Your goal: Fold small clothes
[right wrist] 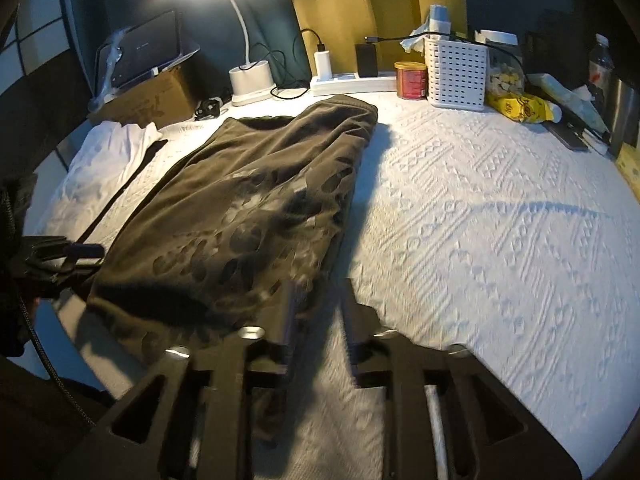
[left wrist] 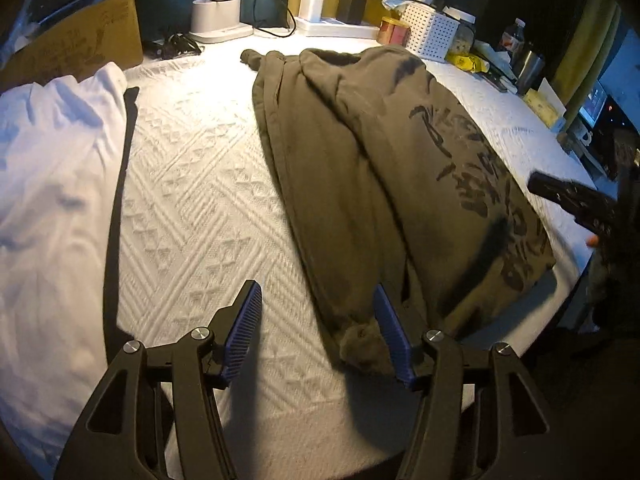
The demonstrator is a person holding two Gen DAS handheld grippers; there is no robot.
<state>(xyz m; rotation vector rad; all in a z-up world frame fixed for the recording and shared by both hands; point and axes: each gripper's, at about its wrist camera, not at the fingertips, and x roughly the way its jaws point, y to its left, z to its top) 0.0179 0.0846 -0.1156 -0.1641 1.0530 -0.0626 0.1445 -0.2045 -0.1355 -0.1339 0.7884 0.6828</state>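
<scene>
My left gripper (left wrist: pixel 318 330) and right gripper (right wrist: pixel 316 316) stand apart, empty; olive shirt (left wrist: pixel 384 184) lies folded lengthwise on the surface (left wrist: pixel 200 184), apparently released for its next fold.

Olive shirt (right wrist: pixel 248 216), seemingly folded, on bedspread (right wrist: pixel 500 220)

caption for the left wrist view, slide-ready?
Open left claw beside the folded olive shirt on a white quilted cover.

A lived-in room at home: a white quilted cover (right wrist: pixel 500 216) under a lit desk lamp (right wrist: pixel 248 76), with a power strip (right wrist: pixel 352 82), tin (right wrist: pixel 410 80), white basket (right wrist: pixel 456 76) and snack bag (right wrist: pixel 520 110) crowded from 12 to 2 o'clock, yellow curtains (right wrist: pixel 344 12) behind.
</scene>
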